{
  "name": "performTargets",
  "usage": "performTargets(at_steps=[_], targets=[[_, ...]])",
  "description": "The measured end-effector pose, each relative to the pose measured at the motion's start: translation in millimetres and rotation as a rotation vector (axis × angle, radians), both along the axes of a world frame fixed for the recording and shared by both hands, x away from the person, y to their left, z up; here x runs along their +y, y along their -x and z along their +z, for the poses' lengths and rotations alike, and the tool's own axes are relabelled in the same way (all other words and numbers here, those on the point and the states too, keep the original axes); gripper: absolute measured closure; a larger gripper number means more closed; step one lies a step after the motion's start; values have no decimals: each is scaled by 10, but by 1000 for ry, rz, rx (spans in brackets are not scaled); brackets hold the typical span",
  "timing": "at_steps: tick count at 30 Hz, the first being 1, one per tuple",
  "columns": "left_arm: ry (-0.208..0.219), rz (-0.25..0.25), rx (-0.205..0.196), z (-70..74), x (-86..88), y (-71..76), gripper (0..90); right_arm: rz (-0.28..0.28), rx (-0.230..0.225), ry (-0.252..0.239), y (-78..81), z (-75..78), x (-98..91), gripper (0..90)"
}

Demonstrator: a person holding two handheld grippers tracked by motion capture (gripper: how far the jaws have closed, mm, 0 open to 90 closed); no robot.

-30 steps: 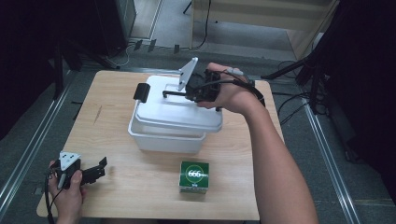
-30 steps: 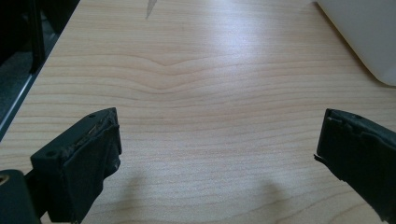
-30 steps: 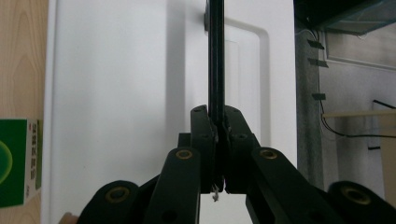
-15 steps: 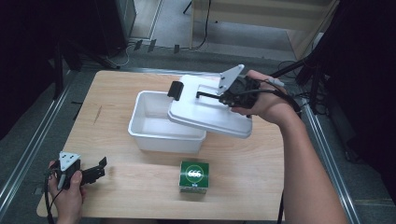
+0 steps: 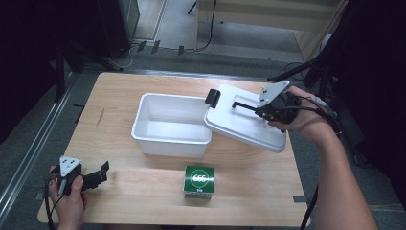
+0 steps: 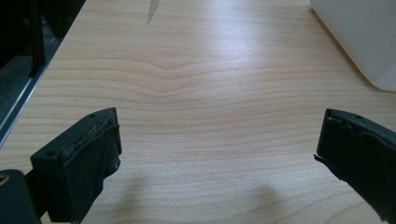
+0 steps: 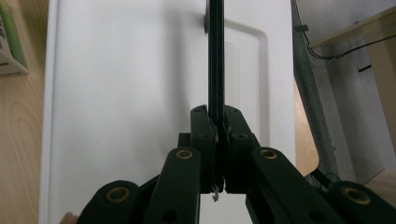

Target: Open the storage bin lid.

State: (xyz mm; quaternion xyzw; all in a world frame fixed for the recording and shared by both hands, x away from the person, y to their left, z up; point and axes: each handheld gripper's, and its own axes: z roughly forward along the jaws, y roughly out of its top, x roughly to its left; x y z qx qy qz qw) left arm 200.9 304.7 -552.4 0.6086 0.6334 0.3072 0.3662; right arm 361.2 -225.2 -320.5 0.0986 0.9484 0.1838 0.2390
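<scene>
You've got the lid (image 5: pixel 244 125) by its thin black handle (image 7: pixel 215 56), with the right gripper (image 5: pixel 268 111) pinched fully onto it. In the right gripper view the jaws are closed with just the handle bar between them. The lid hangs tilted, its left edge overlapping the right rim of the white bin (image 5: pixel 171 125) and the rest out over the table (image 5: pixel 268 187) to the right.

To finish this cleanly:
- Keep the squeeze constant. The handle is narrow and the lid is wide, so I'd expect it to swing on that single grip line.
- Clear the bin rim fully before lowering. The black latch (image 5: pixel 212 98) on the lid's left end sits right at the bin's back right corner and looks likely to catch.
- Level your wrist, then set the low edge down first on the bare wood right of the bin.
- Stay clear of the green box (image 5: pixel 198 180), which sits in front of the bin near the table's front edge.

The left gripper (image 5: pixel 94 178) rests low at the front left corner. Its jaws are wide apart and hold nothing, with bare wood between them in the left gripper view.

Change vs 1 s ago: the lid was seated on the bin; 0.5 s ago it was lifted and half off. It's now further right and the bin is open, with nothing visible inside. The left gripper and green box haven't moved.
</scene>
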Motion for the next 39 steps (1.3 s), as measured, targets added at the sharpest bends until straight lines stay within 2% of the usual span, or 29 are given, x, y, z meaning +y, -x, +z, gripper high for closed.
performTargets(at_steps=[4,10,21,26,28,30,34,39], targets=[[0,1,0,0,-1,1,4,-11,-5,-2,38,-40,-91,855],[-6,-2,0,2,-1,4,4,-40,3,16,95,-205,-261,854],[-8,2,-3,1,-10,5,4,-83,9,4,167,-416,-489,855],[-7,4,-5,2,-7,10,4,-103,23,-6,163,-609,-557,855],[-6,4,-7,2,-7,12,4,-109,30,-5,162,-647,-558,855],[-6,4,-8,1,-8,13,4,-113,39,9,154,-761,-553,854],[-6,5,-8,1,-8,12,4,-121,47,1,148,-876,-553,855],[-8,3,-7,1,-10,13,4,-158,47,10,128,-1153,-541,854]])
